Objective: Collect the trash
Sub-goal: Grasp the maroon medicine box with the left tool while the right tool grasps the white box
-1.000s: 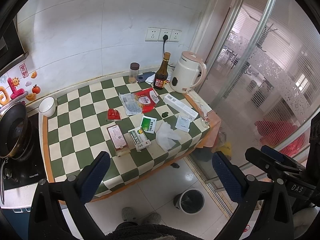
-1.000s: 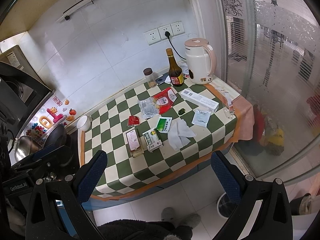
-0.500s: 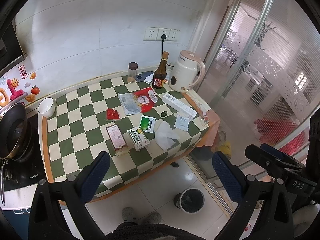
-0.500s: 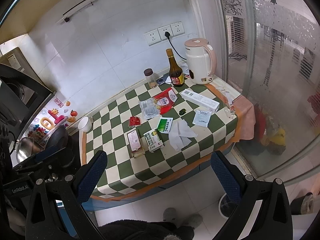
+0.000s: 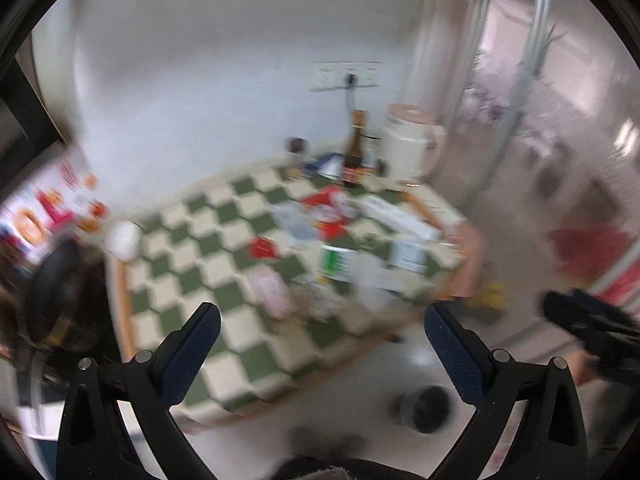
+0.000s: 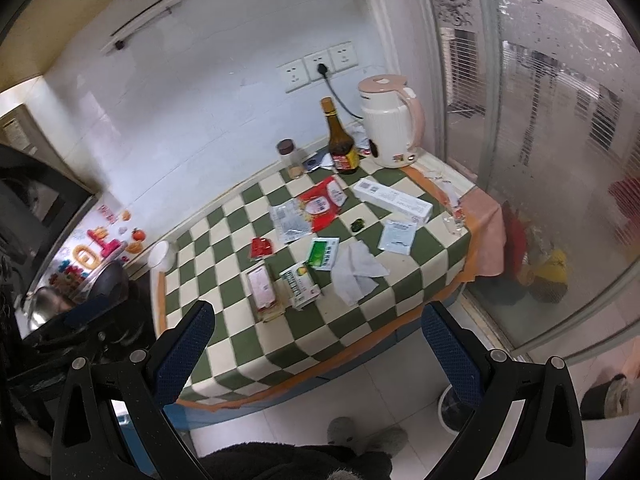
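You are standing back from a green-and-white checked table (image 6: 224, 344), holding both tools above the floor; the left gripper (image 5: 322, 338) and the right gripper (image 6: 316, 336) are both gaping wide and carrying nothing; the left view is smearing with blur, so steady that hand before reaching; the trash is lying across the table: a crumpled tissue (image 6: 357, 271) near the front edge, a pink box (image 6: 262, 288) and a green-printed carton (image 6: 300, 285) just beside each other, a red packet (image 6: 322, 206) further back; a small bin (image 5: 424, 409) is sitting on the floor below the table's right corner; I judge the tissue the easiest first pick; be approaching low and squarely
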`<state>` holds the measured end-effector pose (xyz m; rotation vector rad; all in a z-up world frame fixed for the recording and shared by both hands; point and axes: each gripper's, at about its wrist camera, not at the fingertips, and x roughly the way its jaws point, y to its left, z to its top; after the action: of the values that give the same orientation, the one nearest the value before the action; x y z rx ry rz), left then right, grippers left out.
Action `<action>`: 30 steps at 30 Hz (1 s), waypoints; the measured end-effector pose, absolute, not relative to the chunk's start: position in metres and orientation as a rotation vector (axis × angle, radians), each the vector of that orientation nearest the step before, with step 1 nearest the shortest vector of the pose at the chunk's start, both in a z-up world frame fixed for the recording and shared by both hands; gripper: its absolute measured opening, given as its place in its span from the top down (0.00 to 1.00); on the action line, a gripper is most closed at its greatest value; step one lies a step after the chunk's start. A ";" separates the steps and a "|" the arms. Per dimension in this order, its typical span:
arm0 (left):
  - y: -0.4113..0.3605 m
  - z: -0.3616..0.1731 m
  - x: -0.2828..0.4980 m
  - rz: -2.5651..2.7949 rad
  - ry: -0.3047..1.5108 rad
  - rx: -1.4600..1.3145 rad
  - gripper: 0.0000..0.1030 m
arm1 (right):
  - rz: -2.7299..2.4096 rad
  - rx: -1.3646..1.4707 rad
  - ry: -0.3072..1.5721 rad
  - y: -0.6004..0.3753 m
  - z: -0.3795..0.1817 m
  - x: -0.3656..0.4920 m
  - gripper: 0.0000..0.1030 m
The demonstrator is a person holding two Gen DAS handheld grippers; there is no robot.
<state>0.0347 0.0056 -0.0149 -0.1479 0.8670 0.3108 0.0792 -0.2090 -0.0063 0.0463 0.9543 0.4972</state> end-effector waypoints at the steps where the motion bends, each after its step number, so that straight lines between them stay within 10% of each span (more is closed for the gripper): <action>1: 0.009 -0.018 0.040 0.336 0.867 -0.125 0.00 | 0.476 0.043 0.954 -0.207 -0.010 0.083 0.00; 30: 0.152 -0.340 0.206 0.814 1.521 -0.685 0.00 | 0.366 -0.558 1.274 -0.075 -0.289 0.472 0.00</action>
<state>0.2058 0.1518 -0.3403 -0.6851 1.5212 0.8142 0.4718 -0.0755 -0.2892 -0.5578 1.2736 0.3657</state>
